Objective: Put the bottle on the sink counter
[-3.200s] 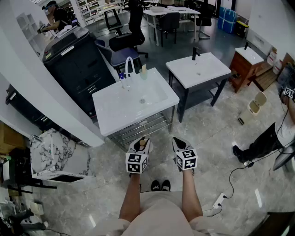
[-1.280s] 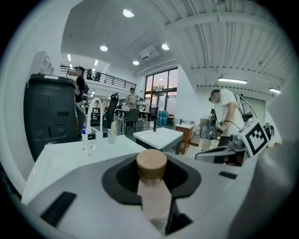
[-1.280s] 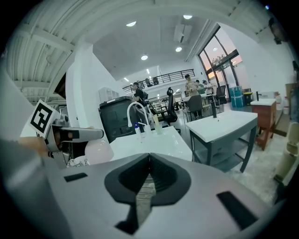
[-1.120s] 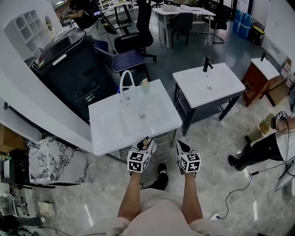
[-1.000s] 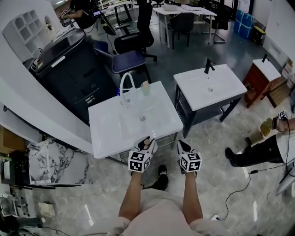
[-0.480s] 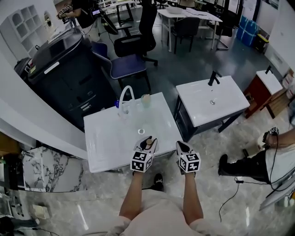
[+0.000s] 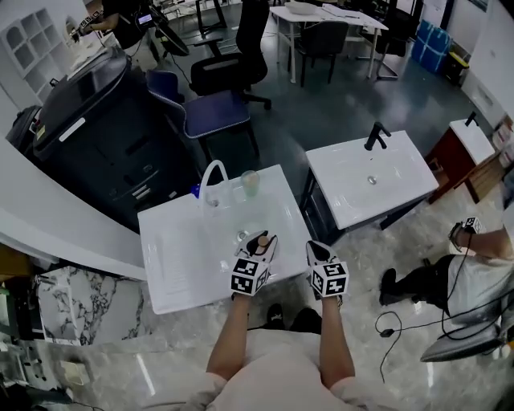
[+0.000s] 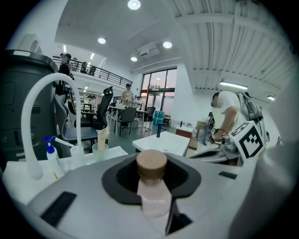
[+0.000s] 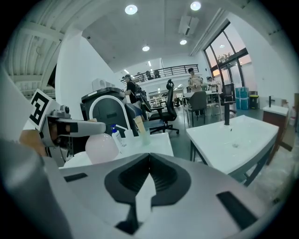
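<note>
Gripping check: left tongs (image 7: 258,244) clamped on the small pale-pink bottle with round tan cap (image 8: 153,198), cap end poking out past the jaws. Right tongs (image 7: 316,251) clenched, nothing between them, just beside the left. Bottle is held over the front right part of the white sink worktop (image 7: 173,257), near the basin drain (image 7: 242,236). Curved white faucet (image 7: 210,175) and translucent green cup (image 7: 250,184) at the back edge.

Open office: desks (image 7: 325,11), swivel chairs (image 7: 241,48), big copier (image 7: 96,128).
</note>
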Available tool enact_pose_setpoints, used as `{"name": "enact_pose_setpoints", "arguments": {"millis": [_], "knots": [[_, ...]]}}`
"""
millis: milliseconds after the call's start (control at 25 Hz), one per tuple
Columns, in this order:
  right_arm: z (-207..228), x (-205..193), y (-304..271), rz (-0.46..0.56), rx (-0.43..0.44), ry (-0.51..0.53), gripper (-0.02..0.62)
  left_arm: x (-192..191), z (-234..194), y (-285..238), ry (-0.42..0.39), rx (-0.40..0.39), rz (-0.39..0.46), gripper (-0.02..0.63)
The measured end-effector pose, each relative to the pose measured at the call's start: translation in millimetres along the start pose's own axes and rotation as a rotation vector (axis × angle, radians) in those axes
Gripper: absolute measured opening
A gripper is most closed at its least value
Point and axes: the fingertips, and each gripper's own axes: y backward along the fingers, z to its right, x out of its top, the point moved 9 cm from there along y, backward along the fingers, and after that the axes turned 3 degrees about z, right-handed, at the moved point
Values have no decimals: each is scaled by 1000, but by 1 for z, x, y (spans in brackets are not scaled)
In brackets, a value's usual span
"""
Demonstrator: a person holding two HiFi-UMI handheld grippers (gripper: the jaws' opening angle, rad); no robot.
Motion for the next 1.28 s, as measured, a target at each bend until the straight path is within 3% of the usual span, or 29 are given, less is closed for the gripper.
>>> {"name": "enact_pose_setpoints", "arguments": {"millis": [400, 840, 1280], "knots": [[19, 22, -43, -15, 43, 11, 6, 2, -18, -28, 33, 39, -9, 110], [53, 69, -107, -45, 178, 88, 6, 22, -46, -75, 77, 167, 6, 110], [69, 93, -169, -89, 338, 172, 6, 34, -69, -135, 81, 212, -24, 110]]}}
